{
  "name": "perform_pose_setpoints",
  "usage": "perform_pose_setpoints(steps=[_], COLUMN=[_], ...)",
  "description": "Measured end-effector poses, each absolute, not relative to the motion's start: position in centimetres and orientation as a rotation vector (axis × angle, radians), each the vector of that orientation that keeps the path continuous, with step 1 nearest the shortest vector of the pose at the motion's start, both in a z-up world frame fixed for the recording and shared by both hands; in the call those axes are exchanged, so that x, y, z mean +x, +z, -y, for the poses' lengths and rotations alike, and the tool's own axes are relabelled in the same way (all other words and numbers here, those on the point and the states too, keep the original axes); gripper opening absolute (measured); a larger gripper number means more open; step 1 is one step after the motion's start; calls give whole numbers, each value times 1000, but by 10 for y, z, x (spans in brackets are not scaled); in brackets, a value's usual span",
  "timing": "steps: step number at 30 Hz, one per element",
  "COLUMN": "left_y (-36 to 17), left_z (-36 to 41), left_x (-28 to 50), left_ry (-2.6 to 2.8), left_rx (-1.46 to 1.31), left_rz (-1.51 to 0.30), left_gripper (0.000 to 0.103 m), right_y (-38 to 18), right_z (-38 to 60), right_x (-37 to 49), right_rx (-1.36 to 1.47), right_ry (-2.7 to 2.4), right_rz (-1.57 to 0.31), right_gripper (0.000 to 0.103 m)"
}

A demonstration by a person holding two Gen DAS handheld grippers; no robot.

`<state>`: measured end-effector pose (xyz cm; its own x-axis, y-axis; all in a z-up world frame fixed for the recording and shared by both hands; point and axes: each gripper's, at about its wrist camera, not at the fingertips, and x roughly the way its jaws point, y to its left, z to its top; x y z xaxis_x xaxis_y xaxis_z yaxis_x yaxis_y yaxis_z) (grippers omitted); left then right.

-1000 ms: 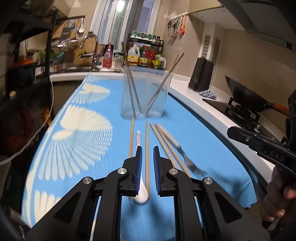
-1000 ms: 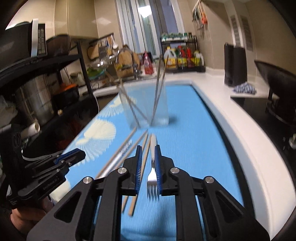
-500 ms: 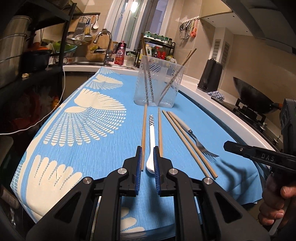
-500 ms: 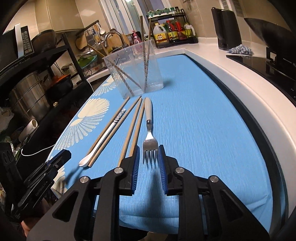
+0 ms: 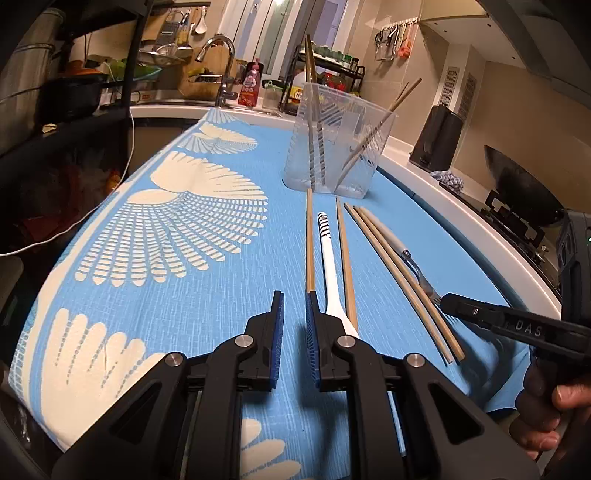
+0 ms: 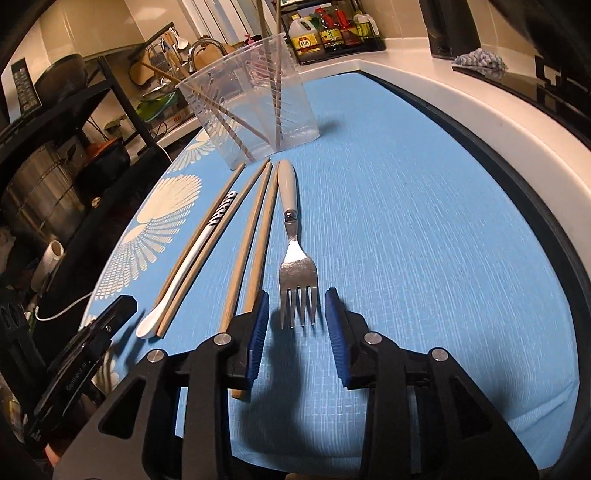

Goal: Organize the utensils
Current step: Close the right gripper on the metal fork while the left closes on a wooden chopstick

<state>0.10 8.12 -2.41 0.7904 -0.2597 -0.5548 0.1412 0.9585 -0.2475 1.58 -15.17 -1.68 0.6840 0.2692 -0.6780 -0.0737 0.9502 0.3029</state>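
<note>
A: The right gripper (image 6: 295, 314) hangs low over the blue cloth (image 6: 424, 221) with its jaws spread wide; the tines of the fork (image 6: 298, 269) lie between the blue pads (image 6: 258, 328), touching neither as far as I can tell.

B: And the fork itself?

A: Flat on the tabletop, pale handle pointing toward the clear plastic container (image 6: 251, 99); just beside it on the left run two wooden chopsticks (image 6: 255, 236); further left a white spoon (image 6: 192, 254) lies between two more chopsticks.

B: The left gripper (image 5: 294, 310)?

A: Jaws slightly apart with nothing between them; the pads sit just left of the white spoon (image 5: 330, 266), whose bowl is hidden behind the right finger; one chopstick (image 5: 309, 240) ends at that pad.

B: The container?

A: Upright at the far end of the row; it holds several chopsticks leaning against its walls (image 5: 373, 133); beyond it are a faucet (image 5: 221, 62) and a bottle rack (image 6: 332, 29).
</note>
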Motion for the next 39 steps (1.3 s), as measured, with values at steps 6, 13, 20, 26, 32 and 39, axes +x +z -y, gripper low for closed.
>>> perform_pose_setpoints(steps=[6, 13, 20, 26, 32, 39], left_y=[-31, -32, -32, -34, -36, -37], left_z=[-72, -61, -60, -59, -57, -58], left_x=[7, 5, -5, -28, -31, -31], left_ry=[-237, -232, -204, -168, -154, -159], left_rx=[-184, -110, -56, -34, -24, -26], left_rz=[-655, -654, -632, -594, -563, -554], left_gripper=[12, 12, 5, 5, 5, 5], right_y=[-18, -18, -18, -19, -20, -16], right_z=[156, 175, 201, 217, 216, 214], right_x=[11, 3, 0, 0, 0, -6], right_rx=[253, 222, 169, 247, 298, 281], right_ry=[191, 161, 150, 154, 133, 105], right_rz=[-788, -771, -764, -761, -748, -704], right_gripper=[20, 20, 20, 21, 19, 11])
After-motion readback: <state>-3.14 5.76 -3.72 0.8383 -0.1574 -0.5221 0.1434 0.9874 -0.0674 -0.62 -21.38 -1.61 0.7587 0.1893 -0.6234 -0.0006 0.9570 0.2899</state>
